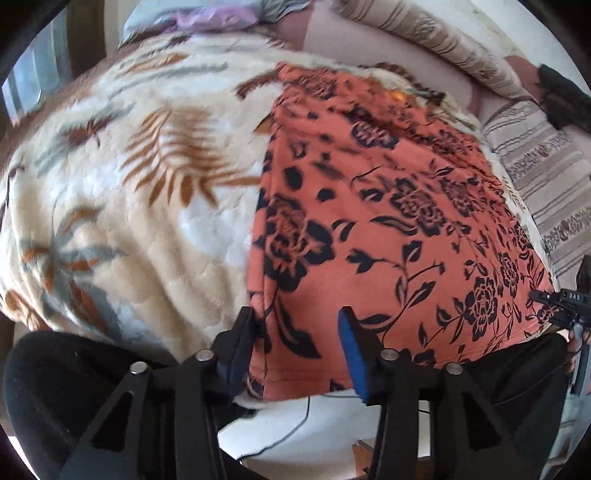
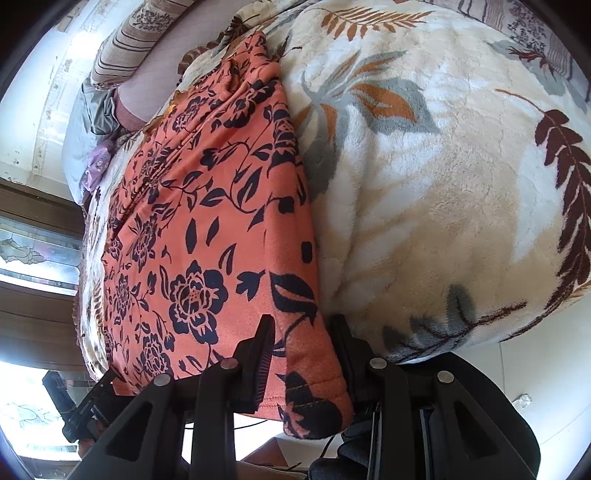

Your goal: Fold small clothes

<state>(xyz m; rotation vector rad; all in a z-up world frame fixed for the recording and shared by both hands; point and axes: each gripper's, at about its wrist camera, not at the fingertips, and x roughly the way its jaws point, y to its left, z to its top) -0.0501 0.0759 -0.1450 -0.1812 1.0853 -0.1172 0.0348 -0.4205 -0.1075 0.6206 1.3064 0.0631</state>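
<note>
An orange garment with a black flower print (image 1: 388,221) lies flat on a cream leaf-pattern blanket (image 1: 129,184), its near hem hanging over the bed edge. My left gripper (image 1: 295,321) is open over the garment's near left corner. The cloth lies between the blue-padded fingers (image 1: 351,350), which stand apart from it. In the right wrist view the garment (image 2: 207,229) stretches away, and my right gripper (image 2: 304,332) is shut on its thick near right corner. That corner fills the gap between the jaws. The right gripper's body shows at the left wrist view's right edge (image 1: 561,299).
Striped pillows (image 1: 535,166) lie beyond the garment to the right. Grey and purple clothes (image 1: 207,18) sit at the far end of the bed. A window with a dark wooden frame (image 2: 33,240) is on the left. Below the bed edge is white floor with a black cable (image 1: 295,421).
</note>
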